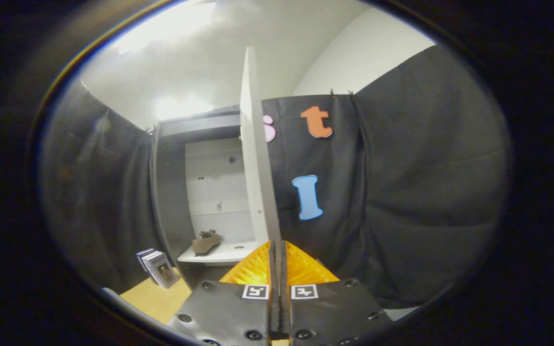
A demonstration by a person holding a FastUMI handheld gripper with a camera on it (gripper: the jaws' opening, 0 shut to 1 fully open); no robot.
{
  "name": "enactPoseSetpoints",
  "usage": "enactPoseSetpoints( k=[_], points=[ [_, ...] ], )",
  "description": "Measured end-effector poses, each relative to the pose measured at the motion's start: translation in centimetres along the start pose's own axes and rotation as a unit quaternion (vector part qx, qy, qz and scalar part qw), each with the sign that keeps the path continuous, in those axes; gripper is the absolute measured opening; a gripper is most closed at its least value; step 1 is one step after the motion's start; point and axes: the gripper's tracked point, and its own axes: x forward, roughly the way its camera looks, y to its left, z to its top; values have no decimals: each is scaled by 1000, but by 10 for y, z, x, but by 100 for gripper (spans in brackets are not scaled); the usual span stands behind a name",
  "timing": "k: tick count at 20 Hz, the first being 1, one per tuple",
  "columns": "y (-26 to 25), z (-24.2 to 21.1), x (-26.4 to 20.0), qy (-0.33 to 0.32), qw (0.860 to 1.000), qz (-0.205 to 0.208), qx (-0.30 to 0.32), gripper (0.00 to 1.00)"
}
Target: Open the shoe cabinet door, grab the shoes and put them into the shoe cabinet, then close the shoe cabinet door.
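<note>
The white cabinet door (254,168) stands open and I see it edge-on, rising straight up from my fingers. My gripper (277,246) is shut on the door's near edge, which runs down between the two fingertips. Left of the door the shoe cabinet (170,192) is open, with dark side walls and a pale back panel. A brown shoe (206,243) lies on the white shelf (231,252) inside it, beyond and left of the fingers.
A few small books or boxes (157,267) lean against the cabinet's left foot on a light wooden surface (154,300). Black cloth hangs on both sides and behind the door.
</note>
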Motion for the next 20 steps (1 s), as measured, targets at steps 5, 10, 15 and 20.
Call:
enactPoseSetpoints(
  k=[5, 10, 15, 20],
  points=[
    [50, -24, 5, 24, 999, 48, 3, 2],
    [97, -43, 9, 42, 995, 95, 2, 2],
    [135, -63, 15, 59, 991, 118, 9, 3],
    [176, -86, 31, 79, 988, 131, 9, 2]
  ],
)
